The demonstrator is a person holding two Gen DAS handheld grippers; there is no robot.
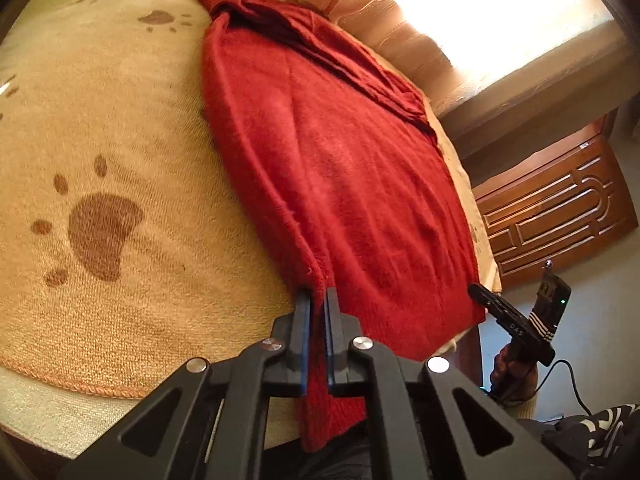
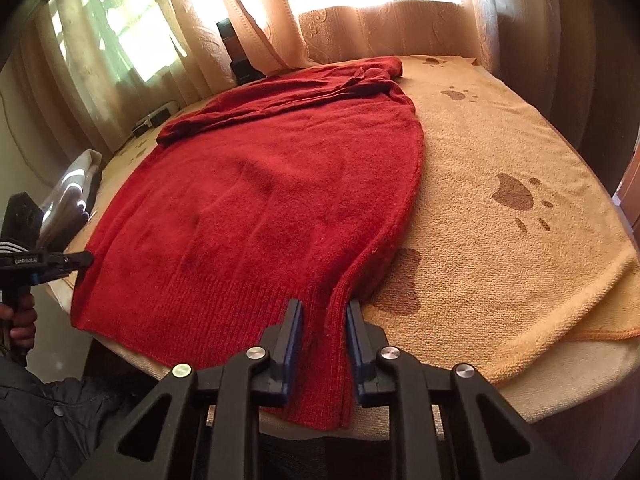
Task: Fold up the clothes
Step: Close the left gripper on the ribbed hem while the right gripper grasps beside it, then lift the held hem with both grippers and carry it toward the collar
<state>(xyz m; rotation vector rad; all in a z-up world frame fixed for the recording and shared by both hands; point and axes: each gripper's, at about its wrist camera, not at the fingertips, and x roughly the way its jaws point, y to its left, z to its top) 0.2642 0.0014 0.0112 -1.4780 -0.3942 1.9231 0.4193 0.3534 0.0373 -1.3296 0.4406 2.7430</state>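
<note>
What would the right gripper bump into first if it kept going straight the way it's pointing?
The right gripper is already closed on the hem of the fuzzy red knitted sweater. Pushed straight on and downward, it would probably press that sweater into the tan paw-print blanket beneath.

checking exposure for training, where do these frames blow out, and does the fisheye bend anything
Left wrist view: the window at top right is blown out, and the red sweater bows outward. Right wrist view: the curtains glare white at top centre; the paw-print blanket curves.
</note>
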